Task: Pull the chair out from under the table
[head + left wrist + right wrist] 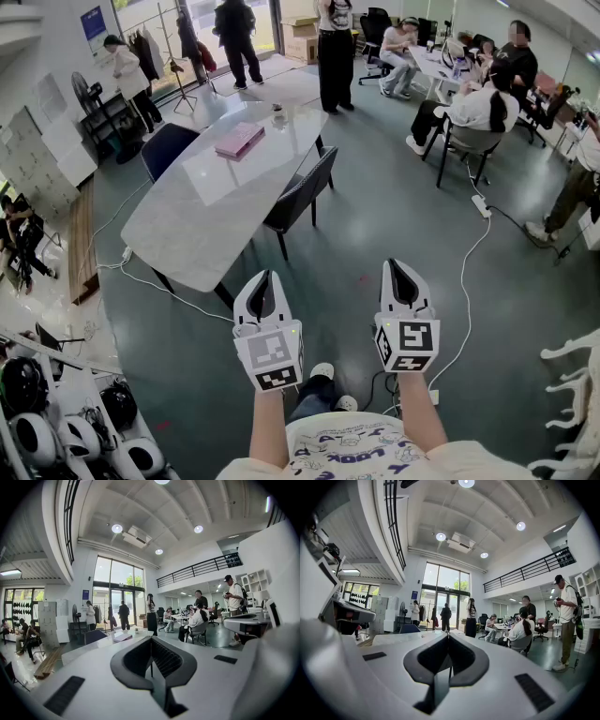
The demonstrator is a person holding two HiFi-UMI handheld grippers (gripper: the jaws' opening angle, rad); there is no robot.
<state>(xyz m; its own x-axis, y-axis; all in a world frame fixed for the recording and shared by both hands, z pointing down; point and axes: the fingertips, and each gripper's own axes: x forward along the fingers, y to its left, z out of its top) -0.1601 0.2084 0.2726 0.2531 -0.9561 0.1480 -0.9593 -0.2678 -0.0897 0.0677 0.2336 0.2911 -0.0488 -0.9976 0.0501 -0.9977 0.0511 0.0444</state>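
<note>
Head view: dark chair (302, 195) sits tucked against the white worktop's (187, 225) right edge, well ahead of left tool (266, 277) and right tool (401, 266). Left gripper view: jaws together, empty. Right gripper view: jaws together, empty.

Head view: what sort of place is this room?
Probably an open-plan office: a long white table with a dark chair tucked under, seated people around a desk, and tall glass doors.

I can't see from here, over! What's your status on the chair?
Left gripper shut, empty; right gripper shut, empty. Dark chair tucked under table's right side, untouched, well ahead. White cable on floor by table's near end.
</note>
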